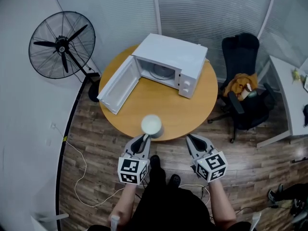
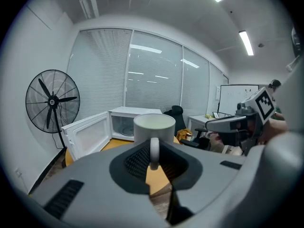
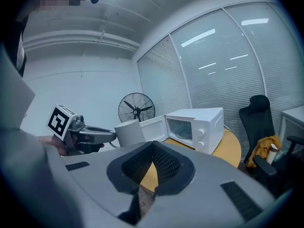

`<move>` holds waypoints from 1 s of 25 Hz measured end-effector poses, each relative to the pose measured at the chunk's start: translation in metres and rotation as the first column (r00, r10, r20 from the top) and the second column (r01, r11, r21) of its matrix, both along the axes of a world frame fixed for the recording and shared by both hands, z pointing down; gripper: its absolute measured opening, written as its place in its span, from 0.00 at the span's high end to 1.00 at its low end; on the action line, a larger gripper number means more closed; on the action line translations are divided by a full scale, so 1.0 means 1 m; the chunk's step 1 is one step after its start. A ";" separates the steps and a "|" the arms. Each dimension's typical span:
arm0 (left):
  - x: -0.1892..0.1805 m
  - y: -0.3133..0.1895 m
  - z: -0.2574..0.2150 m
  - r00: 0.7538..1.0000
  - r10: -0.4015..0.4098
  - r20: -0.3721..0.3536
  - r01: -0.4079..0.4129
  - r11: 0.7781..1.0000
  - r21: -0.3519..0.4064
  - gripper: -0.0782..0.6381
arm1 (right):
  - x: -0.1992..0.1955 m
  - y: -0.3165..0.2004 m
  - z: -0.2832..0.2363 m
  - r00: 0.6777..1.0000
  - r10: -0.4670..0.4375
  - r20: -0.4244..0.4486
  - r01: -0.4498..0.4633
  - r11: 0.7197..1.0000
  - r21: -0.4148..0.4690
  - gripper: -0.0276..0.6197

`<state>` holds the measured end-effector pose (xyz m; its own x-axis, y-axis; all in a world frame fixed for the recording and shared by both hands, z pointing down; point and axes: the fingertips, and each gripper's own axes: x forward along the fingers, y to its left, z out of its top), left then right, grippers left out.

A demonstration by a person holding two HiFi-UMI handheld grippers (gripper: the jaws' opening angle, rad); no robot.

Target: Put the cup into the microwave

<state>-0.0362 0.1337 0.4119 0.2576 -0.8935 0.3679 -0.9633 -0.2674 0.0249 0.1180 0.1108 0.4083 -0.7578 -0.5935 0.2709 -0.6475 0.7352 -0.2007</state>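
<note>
Wooden flooring and blind-covered glass walls surround a round wooden surface (image 1: 159, 102) that carries a white microwave (image 1: 173, 57). Its door (image 1: 118, 83) is swung wide to the left and the cavity faces the person. The white cup (image 1: 152, 125) is at the near rim of that surface, its handle (image 2: 154, 151) pinched in the left tongs (image 1: 144, 138); whether it rests there or is lifted clear I cannot tell. The right tongs (image 1: 192, 138) are closed on nothing, just beside. The cup looks ceramic: stiff, glazed and slick, and fairly heavy for a hold on a thin loop. It may therefore twist about the handle, and a knock against the cavity frame could chip it. Bare tabletop gives a free path, with the open door flanking it on the left. A standing fan (image 1: 61, 44) and a black chair (image 1: 240, 57) stand well apart
</note>
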 end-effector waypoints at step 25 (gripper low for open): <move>-0.076 -0.130 0.014 0.980 0.197 0.012 -0.197 0.980 -0.007 0.83 | -0.087 -0.103 -0.008 0.986 0.160 -0.045 -0.161 0.987 -0.010 0.94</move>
